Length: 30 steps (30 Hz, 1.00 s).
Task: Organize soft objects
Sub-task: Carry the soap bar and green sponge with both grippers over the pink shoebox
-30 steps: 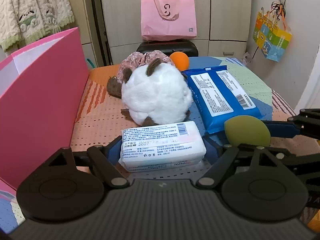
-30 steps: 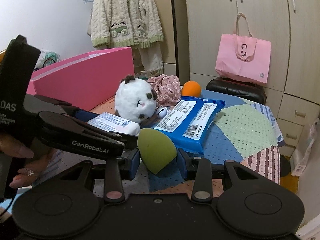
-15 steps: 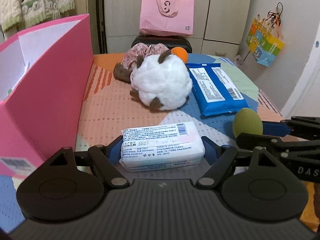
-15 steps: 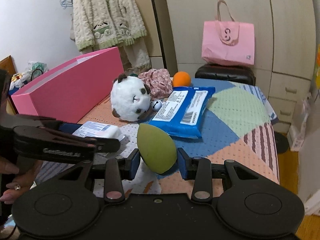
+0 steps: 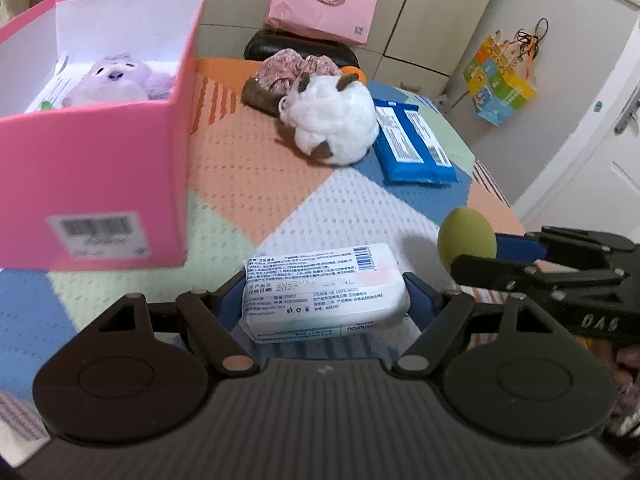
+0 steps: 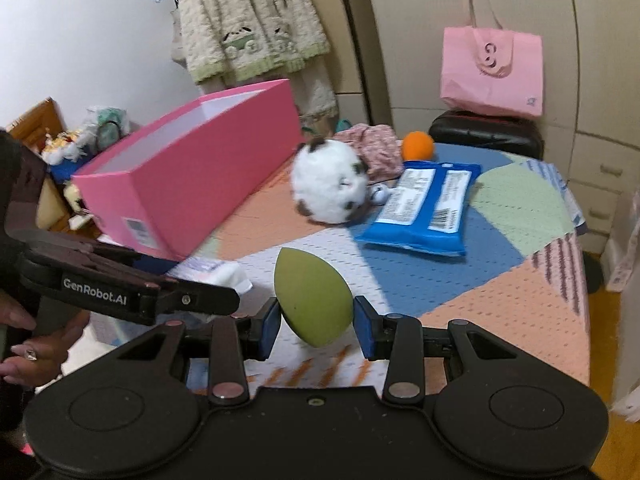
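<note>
Both hands loaded rn. My left gripper (image 5: 326,300) is clamped on the white tissue pack (image 5: 324,290), pads on its two short ends, pack crosswise and clear of the table. My right gripper (image 6: 316,322) is clamped on the green egg-shaped makeup sponge (image 6: 314,296), pointed end up, squeezed at its fat lower half.

Step in hand, as I read it: carry both to the pink box (image 5: 96,160) and drop them in. To do it well: get the left one over the open top first, since the box sits just left of the pack. Lift enough to clear the near wall, pack level, then open only once it's fully inside the rim; that wall looks like thin card, a nudge could shove or tip it. Keep the right one back till the left is out, the two grippers are v. close together and could clash. Sponge is squishy and rounded, so don't ease the squeeze mid-carry or it may pop out.

Containers: pink box is open-topped, white inside, w/ a purple plush toy (image 5: 114,82) at the far end plus some packaging beside it I can't identify. Near end can't be seen from here.

Still out on the patchwork cover (image 6: 520,300): white panda plush (image 6: 330,182), blue wipes pack (image 6: 424,208), floral fabric item (image 6: 374,144), orange ball (image 6: 418,146).
</note>
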Available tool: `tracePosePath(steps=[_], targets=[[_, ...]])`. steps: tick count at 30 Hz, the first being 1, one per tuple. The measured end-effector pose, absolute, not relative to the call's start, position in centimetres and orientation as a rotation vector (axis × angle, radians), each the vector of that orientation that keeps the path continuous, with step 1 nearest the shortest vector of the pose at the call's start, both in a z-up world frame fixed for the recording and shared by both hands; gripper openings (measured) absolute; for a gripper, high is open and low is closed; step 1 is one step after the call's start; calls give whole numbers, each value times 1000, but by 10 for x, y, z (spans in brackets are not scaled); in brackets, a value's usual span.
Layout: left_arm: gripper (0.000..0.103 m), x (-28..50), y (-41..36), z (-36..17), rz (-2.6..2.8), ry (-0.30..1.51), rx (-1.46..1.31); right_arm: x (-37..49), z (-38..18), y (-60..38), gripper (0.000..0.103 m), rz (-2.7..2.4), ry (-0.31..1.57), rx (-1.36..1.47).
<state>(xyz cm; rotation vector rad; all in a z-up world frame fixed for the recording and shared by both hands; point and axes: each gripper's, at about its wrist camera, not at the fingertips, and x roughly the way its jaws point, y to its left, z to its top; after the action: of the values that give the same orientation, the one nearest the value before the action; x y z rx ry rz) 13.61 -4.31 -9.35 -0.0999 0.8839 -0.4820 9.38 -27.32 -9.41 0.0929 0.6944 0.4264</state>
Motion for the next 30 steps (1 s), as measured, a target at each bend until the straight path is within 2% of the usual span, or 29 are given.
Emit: tracePosePath(steps=[16, 30], targets=[[79, 106, 41, -40, -534, 897, -125, 70, -59, -226, 45, 603, 767, 118], [79, 144, 91, 19, -542, 826, -130, 102, -4, -167, 45, 685, 652, 17]])
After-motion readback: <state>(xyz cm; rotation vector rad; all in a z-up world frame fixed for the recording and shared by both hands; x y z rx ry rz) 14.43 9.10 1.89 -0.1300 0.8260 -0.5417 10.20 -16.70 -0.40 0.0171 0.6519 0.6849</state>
